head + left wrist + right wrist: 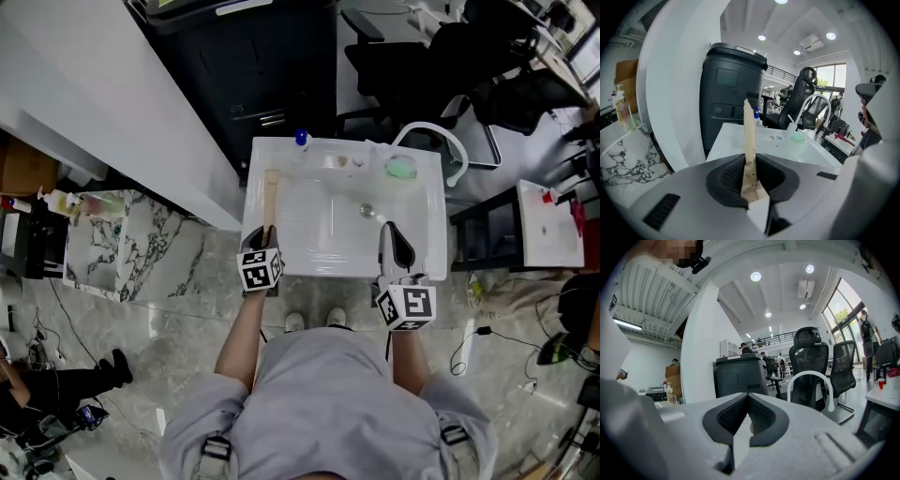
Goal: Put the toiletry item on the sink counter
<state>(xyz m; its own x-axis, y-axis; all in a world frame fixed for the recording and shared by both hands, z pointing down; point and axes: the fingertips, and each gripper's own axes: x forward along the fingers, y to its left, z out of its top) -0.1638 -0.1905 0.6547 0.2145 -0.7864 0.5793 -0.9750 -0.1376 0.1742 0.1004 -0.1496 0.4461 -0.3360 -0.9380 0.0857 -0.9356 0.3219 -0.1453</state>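
Note:
The toiletry item [271,199] is a long, thin stick in tan paper wrapping. My left gripper [265,238] is shut on its near end, and the rest reaches out over the left rim of the white sink counter [427,239]. In the left gripper view the tan item [749,129] stands up from between the pads of the left gripper [751,164], pointing toward the sink counter [736,140]. My right gripper [391,236] hovers over the basin's front right, shut with nothing in it. The right gripper [748,417] looks out at the room with its jaws together.
On the back ledge stand a blue-capped bottle [301,139] and a green soap [401,168]. The drain [367,211] lies mid-basin. A white arched tube [441,139] rises at the back right. A black bin [253,75] stands behind, a marble-topped table [141,244] to the left.

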